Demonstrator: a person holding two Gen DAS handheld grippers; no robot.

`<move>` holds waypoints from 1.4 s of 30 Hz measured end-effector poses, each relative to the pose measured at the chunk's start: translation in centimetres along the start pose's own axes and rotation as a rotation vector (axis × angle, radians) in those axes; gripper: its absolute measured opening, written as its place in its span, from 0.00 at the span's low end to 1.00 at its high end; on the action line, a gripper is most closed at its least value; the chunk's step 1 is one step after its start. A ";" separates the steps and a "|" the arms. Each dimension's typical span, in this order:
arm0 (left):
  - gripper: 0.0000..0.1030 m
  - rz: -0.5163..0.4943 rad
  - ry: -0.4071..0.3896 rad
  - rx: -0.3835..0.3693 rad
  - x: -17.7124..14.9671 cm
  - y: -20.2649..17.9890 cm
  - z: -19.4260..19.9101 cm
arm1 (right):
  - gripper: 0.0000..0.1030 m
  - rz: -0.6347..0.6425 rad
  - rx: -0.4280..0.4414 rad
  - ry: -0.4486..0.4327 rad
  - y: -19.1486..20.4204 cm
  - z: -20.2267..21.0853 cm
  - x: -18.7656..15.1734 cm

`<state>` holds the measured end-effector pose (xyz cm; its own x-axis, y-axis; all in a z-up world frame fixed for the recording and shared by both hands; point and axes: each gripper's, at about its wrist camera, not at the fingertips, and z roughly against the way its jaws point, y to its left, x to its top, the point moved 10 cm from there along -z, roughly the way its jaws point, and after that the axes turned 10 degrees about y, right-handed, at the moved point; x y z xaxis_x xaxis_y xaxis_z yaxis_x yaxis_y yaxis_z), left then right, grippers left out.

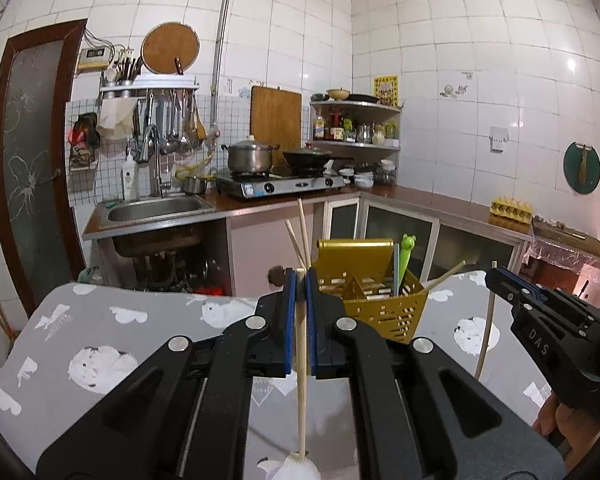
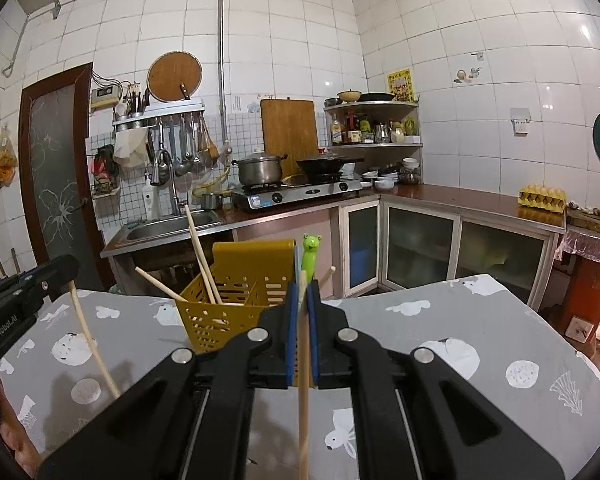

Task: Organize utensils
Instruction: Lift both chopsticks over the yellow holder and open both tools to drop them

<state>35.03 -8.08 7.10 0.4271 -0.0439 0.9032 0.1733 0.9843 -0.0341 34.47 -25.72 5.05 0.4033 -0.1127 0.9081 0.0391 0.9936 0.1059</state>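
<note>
A yellow slotted utensil basket [image 1: 384,304] stands on the grey patterned table [image 1: 140,328], holding several wooden chopsticks [image 1: 302,236] and a green frog-topped utensil [image 1: 406,256]. It also shows in the right wrist view [image 2: 228,308], with chopsticks [image 2: 200,256] and the frog utensil [image 2: 311,256]. My left gripper [image 1: 301,280] is shut on an upright wooden chopstick [image 1: 301,380], just left of the basket. My right gripper [image 2: 302,292] is shut on another wooden chopstick [image 2: 303,400], in front of the basket's right part. Each gripper also appears in the other's view: the right [image 1: 496,276], the left [image 2: 66,268].
Behind the table are a sink [image 1: 156,208], a gas stove with a pot [image 1: 250,156] and wok [image 1: 306,158], a corner shelf of bottles [image 1: 356,128], cabinets, and an egg tray [image 1: 512,210] on the right counter.
</note>
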 end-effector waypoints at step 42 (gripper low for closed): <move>0.03 -0.032 -0.243 -0.093 17.8 -3.3 -1.1 | 0.05 0.007 0.074 -0.154 3.2 -2.3 17.0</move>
<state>43.08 -12.34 22.83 0.1964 -0.0212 0.9803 0.2686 0.9627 -0.0330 43.57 -24.45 19.88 0.2581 -0.1114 0.9597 -0.0327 0.9917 0.1240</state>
